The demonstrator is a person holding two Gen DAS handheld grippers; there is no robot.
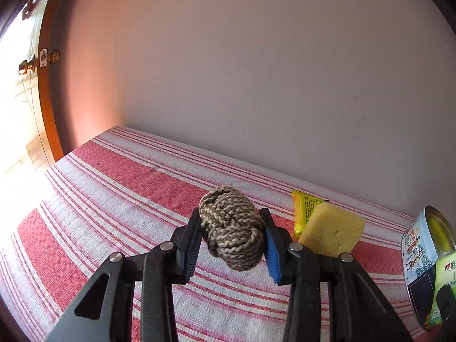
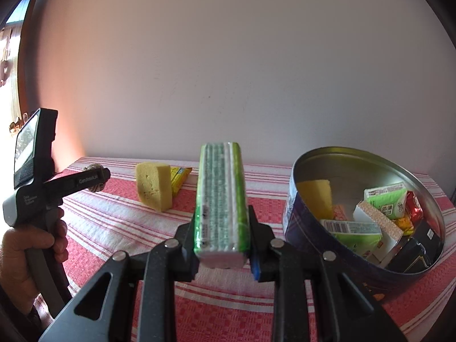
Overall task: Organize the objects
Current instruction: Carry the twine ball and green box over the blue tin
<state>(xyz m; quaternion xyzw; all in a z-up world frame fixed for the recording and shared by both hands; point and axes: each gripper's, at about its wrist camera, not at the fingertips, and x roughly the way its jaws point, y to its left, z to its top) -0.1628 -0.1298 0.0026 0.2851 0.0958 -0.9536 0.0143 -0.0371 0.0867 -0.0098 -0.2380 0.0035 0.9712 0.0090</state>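
- Left gripper (image 1: 232, 229): black linkage arms, silver rivets, ribbed blue pads.
- Right gripper (image 2: 221, 228) looked alike.
- Grey pistol handle carried small white lettering.

A braided brown-and-tan rope ball (image 1: 232, 228) was clamped between two fingers, lifted off the red-striped surface (image 1: 114, 188). A green-and-white wrapped pack (image 2: 221, 202) stood on end in another pair of fingers, left of the round tin (image 2: 296, 199). Farther left of the tin, a yellow sponge (image 2: 154, 186) leaned against a yellow packet (image 2: 179, 178). The tin held another sponge, green cartons and wrapped snacks.
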